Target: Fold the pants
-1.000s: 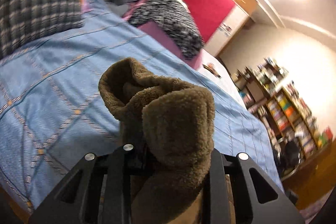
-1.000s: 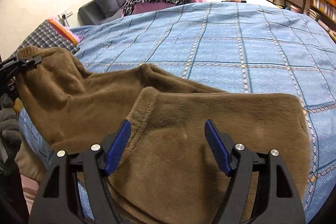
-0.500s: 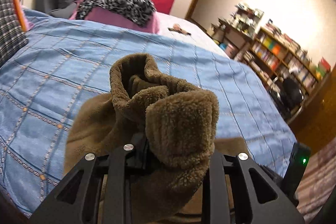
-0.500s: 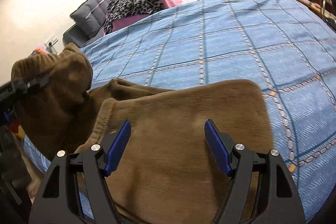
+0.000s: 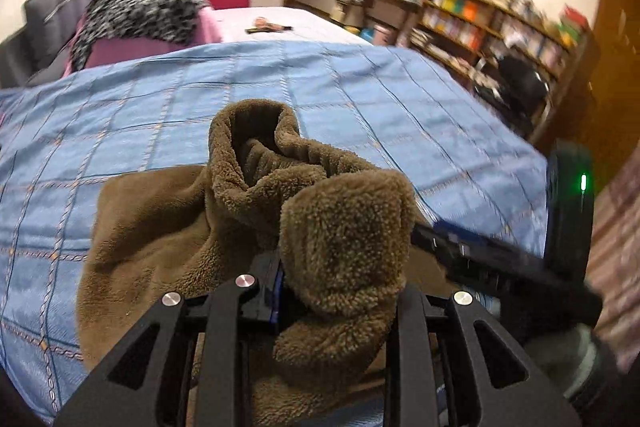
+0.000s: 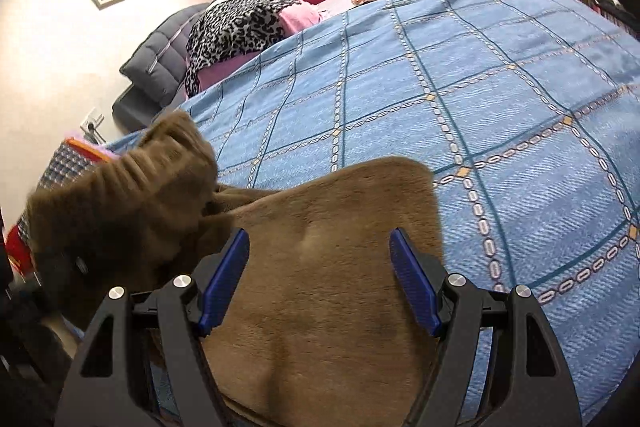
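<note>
Brown fleece pants (image 6: 328,327) lie on the blue checked bedcover (image 6: 500,131) near its front edge. My left gripper (image 5: 316,287) is shut on a bunched end of the pants (image 5: 344,227), held up above the flat part. In the right wrist view that lifted end (image 6: 120,195) hangs at the left, close to the right gripper. My right gripper (image 6: 320,267) hovers open over the flat pants, its blue pads (image 6: 228,275) wide apart and holding nothing. It also shows at the right edge of the left wrist view (image 5: 460,247).
A leopard-print blanket (image 6: 240,23) on pink bedding and a grey pillow (image 6: 160,59) lie at the head of the bed. Bookshelves (image 5: 500,23) stand along the right wall. A checked cloth (image 6: 64,163) sits at the bed's left side.
My left gripper has carried the pants' end sideways over the bed toward the right gripper, doubling the pants over. The right gripper has shifted and rolled, staying open.
</note>
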A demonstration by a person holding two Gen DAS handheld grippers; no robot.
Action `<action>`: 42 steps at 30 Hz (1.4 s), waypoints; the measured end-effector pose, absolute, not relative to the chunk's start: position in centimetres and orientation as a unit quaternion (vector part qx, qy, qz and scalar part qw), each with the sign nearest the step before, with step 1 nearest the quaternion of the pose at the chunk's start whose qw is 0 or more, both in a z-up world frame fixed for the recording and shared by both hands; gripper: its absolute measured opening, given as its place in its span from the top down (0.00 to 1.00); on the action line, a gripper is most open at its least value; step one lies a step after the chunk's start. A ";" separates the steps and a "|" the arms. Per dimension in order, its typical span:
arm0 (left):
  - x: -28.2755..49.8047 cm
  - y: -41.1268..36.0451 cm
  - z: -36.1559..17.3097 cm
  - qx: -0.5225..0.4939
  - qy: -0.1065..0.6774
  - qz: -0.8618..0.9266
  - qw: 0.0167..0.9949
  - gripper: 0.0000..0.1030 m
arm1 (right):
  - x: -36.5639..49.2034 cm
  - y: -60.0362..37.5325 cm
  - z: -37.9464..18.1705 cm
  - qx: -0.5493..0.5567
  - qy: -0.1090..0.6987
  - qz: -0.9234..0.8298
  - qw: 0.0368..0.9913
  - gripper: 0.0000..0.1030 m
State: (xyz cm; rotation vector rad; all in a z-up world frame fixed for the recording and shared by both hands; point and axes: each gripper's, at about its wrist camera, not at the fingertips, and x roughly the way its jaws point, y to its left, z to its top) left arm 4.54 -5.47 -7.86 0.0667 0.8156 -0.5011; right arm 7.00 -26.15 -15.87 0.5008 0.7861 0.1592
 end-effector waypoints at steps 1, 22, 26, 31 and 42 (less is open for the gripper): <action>4.3 -6.4 -8.3 0.047 0.391 -0.245 0.886 0.77 | 6.8 -26.6 -16.0 0.250 0.379 0.075 0.888 0.28; 1.0 -7.8 -10.8 0.071 0.408 -0.356 0.838 0.41 | 6.2 -28.3 -15.3 0.294 0.372 0.085 0.876 0.28; 1.4 -4.8 -10.1 0.039 0.410 -0.340 0.845 0.41 | 5.9 -27.7 -14.0 0.297 0.361 0.108 0.878 0.28; 2.6 -0.3 -9.7 0.004 0.406 -0.287 0.868 0.41 | 6.0 -24.9 -11.7 0.270 0.352 0.170 0.880 0.32; 3.7 6.5 -9.5 -0.074 0.400 -0.234 0.883 0.34 | 9.0 -19.6 -13.8 0.205 0.417 0.206 0.861 0.74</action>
